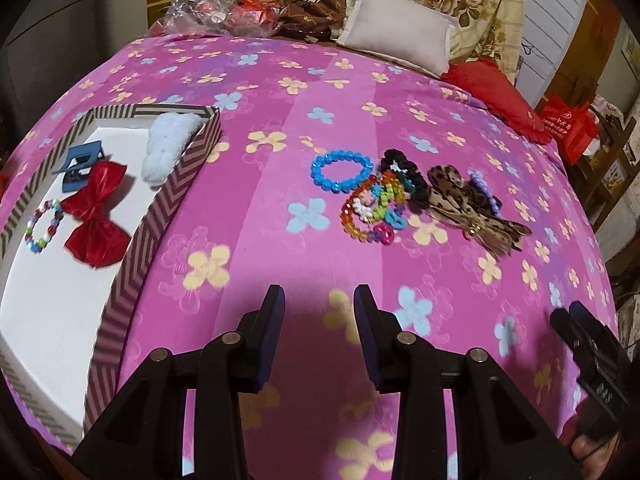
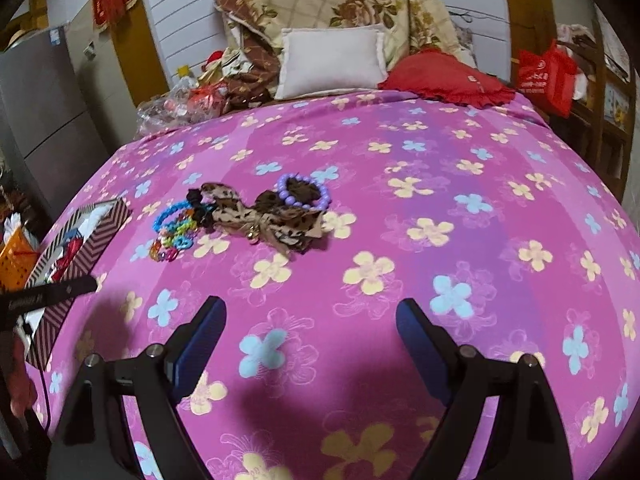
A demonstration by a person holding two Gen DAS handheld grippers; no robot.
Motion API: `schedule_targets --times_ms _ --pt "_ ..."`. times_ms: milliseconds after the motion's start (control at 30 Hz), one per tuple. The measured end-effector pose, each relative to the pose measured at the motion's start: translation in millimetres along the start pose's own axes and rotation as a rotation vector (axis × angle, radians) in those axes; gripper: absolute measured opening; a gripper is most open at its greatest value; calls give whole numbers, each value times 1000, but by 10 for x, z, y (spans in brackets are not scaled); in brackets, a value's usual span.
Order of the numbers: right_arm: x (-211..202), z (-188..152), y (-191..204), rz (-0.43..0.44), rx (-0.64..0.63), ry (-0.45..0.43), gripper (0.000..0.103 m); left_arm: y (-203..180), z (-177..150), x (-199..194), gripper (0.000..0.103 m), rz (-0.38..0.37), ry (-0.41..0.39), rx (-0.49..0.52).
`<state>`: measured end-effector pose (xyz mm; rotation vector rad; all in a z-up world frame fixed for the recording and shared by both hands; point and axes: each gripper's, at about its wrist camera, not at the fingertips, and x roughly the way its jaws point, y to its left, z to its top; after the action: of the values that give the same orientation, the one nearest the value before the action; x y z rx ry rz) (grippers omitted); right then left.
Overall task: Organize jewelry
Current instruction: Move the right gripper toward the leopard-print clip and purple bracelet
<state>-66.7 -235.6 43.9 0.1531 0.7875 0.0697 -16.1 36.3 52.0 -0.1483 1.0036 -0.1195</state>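
Observation:
A striped box (image 1: 136, 236) with a white floor lies at the left on the pink bed. In it are a red bow (image 1: 96, 216), a blue claw clip (image 1: 78, 168), a multicolour bead bracelet (image 1: 42, 226) and a white fluffy piece (image 1: 168, 148). Loose on the bed lie a blue bead bracelet (image 1: 340, 172), colourful chain bracelets (image 1: 372, 208), a black scrunchie (image 1: 404, 176), a leopard bow (image 1: 468, 208) (image 2: 272, 216) and a purple bead bracelet (image 2: 306, 192). My left gripper (image 1: 320, 300) is open and empty, near the box. My right gripper (image 2: 312, 316) is open wide and empty, short of the pile.
The flowered pink bedspread (image 2: 440, 200) covers the bed. A white pillow (image 2: 332, 60), a red cushion (image 2: 444, 76), folded blankets and plastic bags sit at the head. A red bag (image 2: 544, 76) stands at the right. The box also shows in the right wrist view (image 2: 80, 240).

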Motion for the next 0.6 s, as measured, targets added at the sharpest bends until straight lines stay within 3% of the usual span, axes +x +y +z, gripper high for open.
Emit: schedule_targets --times_ms 300,600 --pt "95 149 -3 93 51 13 89 4 298 267 23 -45 35 34" --pt "237 525 198 97 -47 14 82 49 401 486 23 -89 44 73"
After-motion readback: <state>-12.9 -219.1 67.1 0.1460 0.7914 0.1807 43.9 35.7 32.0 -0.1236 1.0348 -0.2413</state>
